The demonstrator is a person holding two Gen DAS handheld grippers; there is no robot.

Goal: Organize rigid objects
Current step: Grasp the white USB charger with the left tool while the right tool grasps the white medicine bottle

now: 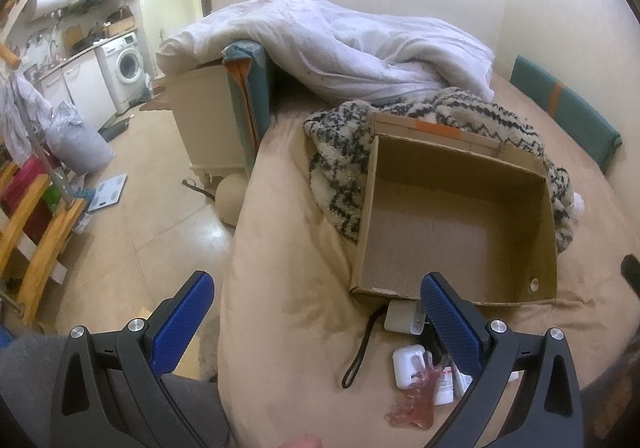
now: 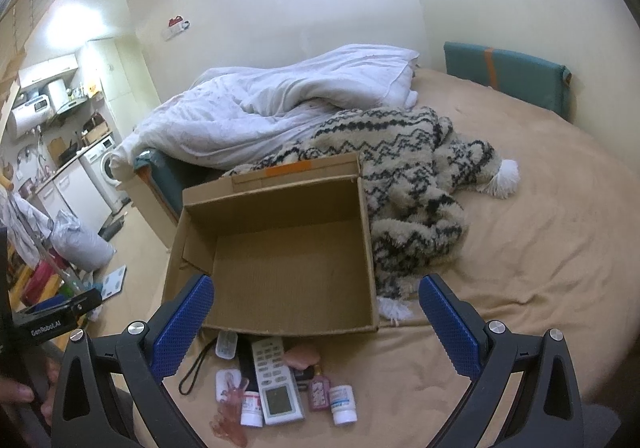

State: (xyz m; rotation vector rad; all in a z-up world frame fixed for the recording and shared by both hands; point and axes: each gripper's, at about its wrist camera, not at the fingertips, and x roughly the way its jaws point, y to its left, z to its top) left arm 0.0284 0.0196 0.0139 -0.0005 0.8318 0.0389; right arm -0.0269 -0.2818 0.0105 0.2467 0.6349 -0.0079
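Brown cardboard box (image 1: pixel 456 216) sat open and empty on the tan bed sheet (image 1: pixel 288 288) in the left wrist view, we noted, its far side against a zigzag-patterned fuzzy blanket (image 1: pixel 340 152). The left gripper (image 1: pixel 316 314) was spread wide with nothing between its blue pads (image 1: pixel 448 320). Just near the box's front wall we saw a white earbud case (image 1: pixel 408 366), a pink translucent hair clip (image 1: pixel 416 400) and a black wrist strap (image 1: pixel 360 348); other items were hidden behind the finger. In the right wrist view the right gripper (image 2: pixel 316 314) was likewise wide open and held nothing. Below the box (image 2: pixel 280 244) we logged a white remote (image 2: pixel 276 380), two small white pill bottles (image 2: pixel 343 404), a small pink bottle (image 2: pixel 319 392) and the hair clip (image 2: pixel 230 408), clustered on the sheet, none inside the box. A white duvet (image 2: pixel 280 108) lay behind.
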